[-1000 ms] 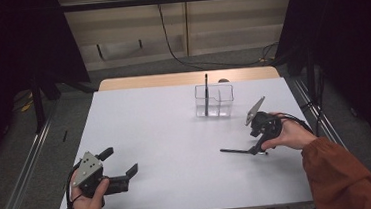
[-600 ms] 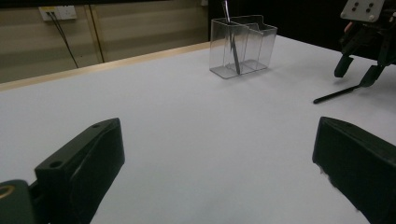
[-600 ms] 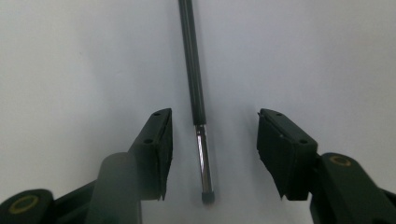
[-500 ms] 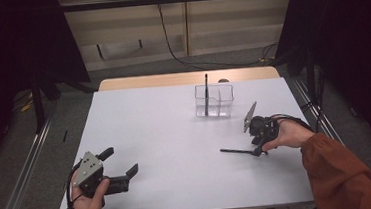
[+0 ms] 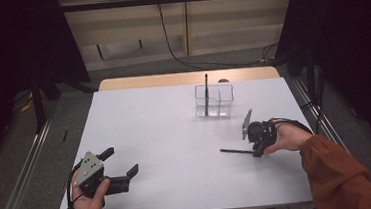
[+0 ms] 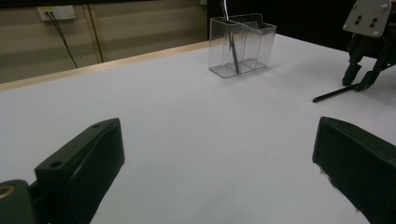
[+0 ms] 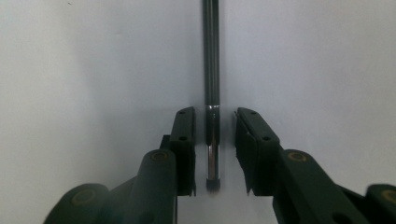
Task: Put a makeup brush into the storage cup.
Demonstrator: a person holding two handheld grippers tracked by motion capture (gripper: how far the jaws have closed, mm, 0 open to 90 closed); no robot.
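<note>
A thin dark pen point(image 5: 236, 151) lies flat on the white table point(image 5: 176, 135) at the right. My right gripper point(image 5: 256, 152) points down over its right end. In the right gripper view the pen point(image 7: 211, 70) runs between the two jaws of the right gripper point(image 7: 212, 128), which is open with a narrow gap on each side. A clear two-part holder point(image 5: 215, 101) stands at the back with another dark pen point(image 5: 206, 93) upright in it. My left gripper point(image 5: 120, 161) rests at the front left, wide open with nothing between its jaws.
The left gripper view looks across the table at the clear holder point(image 6: 243, 44), the lying pen point(image 6: 334, 94) and the right gripper point(image 6: 359, 77) beyond. A wooden strip point(image 5: 186, 78) edges the far side of the table. Dark curtains hang on both sides.
My right gripper has tipped down and shifted slightly left, so its jaws now straddle the pen's right end. The left gripper has not moved.
</note>
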